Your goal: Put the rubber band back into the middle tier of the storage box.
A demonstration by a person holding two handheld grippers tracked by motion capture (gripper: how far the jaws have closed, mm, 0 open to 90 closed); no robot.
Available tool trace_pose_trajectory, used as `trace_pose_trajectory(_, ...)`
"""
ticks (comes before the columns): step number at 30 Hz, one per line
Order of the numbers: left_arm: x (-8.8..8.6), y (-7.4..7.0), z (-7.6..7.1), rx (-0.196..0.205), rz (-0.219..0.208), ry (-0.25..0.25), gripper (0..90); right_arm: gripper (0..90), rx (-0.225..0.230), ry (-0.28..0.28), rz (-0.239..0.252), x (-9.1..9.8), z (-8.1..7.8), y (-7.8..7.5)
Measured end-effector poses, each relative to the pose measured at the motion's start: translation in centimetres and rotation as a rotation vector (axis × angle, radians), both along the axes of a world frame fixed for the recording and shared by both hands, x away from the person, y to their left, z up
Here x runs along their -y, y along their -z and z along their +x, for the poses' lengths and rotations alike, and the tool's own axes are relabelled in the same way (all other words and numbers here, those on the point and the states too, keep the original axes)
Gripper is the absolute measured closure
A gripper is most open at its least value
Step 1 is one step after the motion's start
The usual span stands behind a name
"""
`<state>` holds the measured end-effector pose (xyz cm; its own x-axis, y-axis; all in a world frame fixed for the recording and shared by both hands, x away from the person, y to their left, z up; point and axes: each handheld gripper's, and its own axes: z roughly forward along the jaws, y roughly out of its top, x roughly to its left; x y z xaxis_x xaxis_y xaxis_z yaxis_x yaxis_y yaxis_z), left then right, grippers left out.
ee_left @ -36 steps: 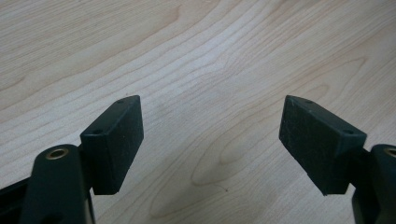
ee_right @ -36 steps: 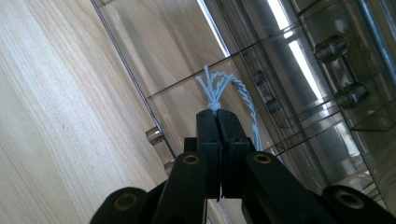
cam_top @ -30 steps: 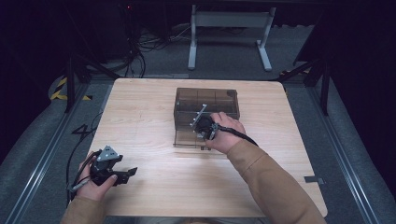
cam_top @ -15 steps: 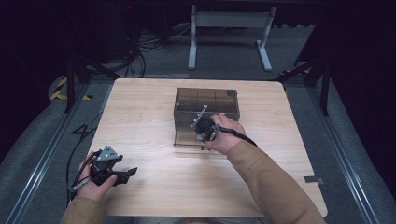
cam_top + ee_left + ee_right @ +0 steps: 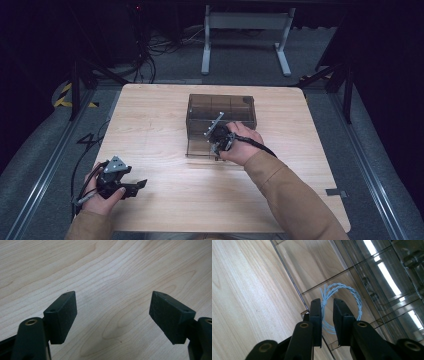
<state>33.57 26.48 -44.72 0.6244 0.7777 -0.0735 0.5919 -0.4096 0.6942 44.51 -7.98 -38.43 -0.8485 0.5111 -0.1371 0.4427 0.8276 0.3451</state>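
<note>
The wooden table (image 5: 150, 125) takes the middle of the high view, and a smoky see-through box (image 5: 221, 125) with small compartments stands a little above its centre. In the right gripper view, a light blue twisted cord (image 5: 348, 296), wound into a ring and knotted at one side, lies inside a compartment near the front wall of the box, in the centre of the frame.

The right gripper (image 5: 216, 134) reaches into this box from the lower right of the high view. Its jaws have just been opening and now stand a small way apart. The knotted part of the cord sits between them and just beyond the tips, and the pads do not seem to press on it, so I judge that the cord is released or nearly so.

The ring spreads from the knot toward the upper right of the right gripper view, and its loose ends run down behind the jaws. The coming move depends on this: the cord lies straight ahead of the claw and the right hand is much nearer.

The left gripper (image 5: 122, 182) rests at the lower left of the high view, well apart from the box, with jaws wide open over bare wood.
</note>
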Motion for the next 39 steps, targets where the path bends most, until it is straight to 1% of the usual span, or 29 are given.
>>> trace_pose_trajectory(4, 0.0, 0.0, 0.0, -0.002, -0.003, 0.004, 23.1, 78.0, -0.004, 0.0, 0.038, 0.2, -0.2, -0.5)
trace_pose_trajectory(6, 0.0, -0.1, 0.0, -0.003, -0.003, 0.004, 23.1, 80.3, -0.009, -0.006, 0.067, 0.5, -0.4, -0.9)
trace_pose_trajectory(9, 0.0, -0.1, 0.0, -0.005, -0.009, 0.006, 23.1, 83.2, -0.018, -0.019, 0.096, 0.8, -0.7, -1.3)
trace_pose_trajectory(10, 0.0, -0.1, 0.0, -0.002, -0.007, 0.005, 23.0, 84.4, -0.025, -0.032, 0.113, 1.0, -0.8, -1.4)
trace_pose_trajectory(11, 0.0, 0.0, 0.0, -0.002, -0.009, 0.004, 23.0, 86.2, -0.035, -0.033, 0.132, 1.2, -1.0, -1.5)
trace_pose_trajectory(12, 0.0, 0.0, 0.0, -0.003, -0.009, 0.004, 23.0, 87.8, -0.032, -0.039, 0.14, 1.3, -1.2, -1.6)
trace_pose_trajectory(14, 0.0, 0.0, 0.0, -0.003, -0.008, 0.003, 23.0, 90.0, -0.026, -0.047, 0.15, 1.6, -1.5, -1.6)
trace_pose_trajectory(18, -0.1, -0.1, 0.0, -0.008, -0.006, 0.004, 23.0, 90.0, -0.03, -0.05, 0.165, 2.1, -1.8, -1.6)
trace_pose_trajectory(20, 0.0, -0.1, 0.1, -0.004, -0.007, 0.002, 23.0, 90.0, -0.032, -0.049, 0.183, 2.8, -2.2, -1.4)
trace_pose_trajectory(21, 0.1, -0.1, 0.2, 0.005, 0.009, -0.008, 23.0, 90.0, -0.03, -0.051, 0.188, 3.0, -2.2, -1.4)
trace_pose_trajectory(23, 0.2, -0.1, 0.2, 0.005, 0.009, -0.012, 23.0, 90.0, -0.03, -0.05, 0.194, 3.3, -2.4, -1.3)
trace_pose_trajectory(24, 0.2, -0.1, 0.3, -0.004, 0.005, -0.001, 23.0, 90.0, -0.03, -0.05, 0.194, 3.3, -2.4, -1.3)
trace_pose_trajectory(25, 0.3, -0.1, 0.4, 0.0, 0.008, -0.004, 22.9, 90.0, -0.031, -0.048, 0.206, 3.7, -2.7, -1.3)
trace_pose_trajectory(28, 0.5, -0.1, 0.6, -0.003, 0.003, -0.001, 23.0, 90.0, -0.031, -0.048, 0.21, 3.9, -3.0, -1.2)
trace_pose_trajectory(30, 0.5, -0.1, 0.7, -0.004, 0.006, -0.011, 23.0, 90.0, -0.03, -0.048, 0.215, 4.1, -3.2, -1.0)
trace_pose_trajectory(33, 0.5, 0.0, 0.9, -0.005, 0.0, -0.018, 23.0, 90.0, -0.035, -0.044, 0.224, 4.3, -3.6, -0.7)
trace_pose_trajectory(35, 0.6, -0.1, 1.0, -0.011, 0.0, -0.01, 23.0, 90.0, -0.039, -0.044, 0.231, 4.5, -3.8, -0.4)
trace_pose_trajectory(39, 0.8, -0.1, 1.1, -0.006, 0.0, -0.005, 23.0, 90.0, -0.045, -0.038, 0.237, 4.8, -4.1, 0.3)
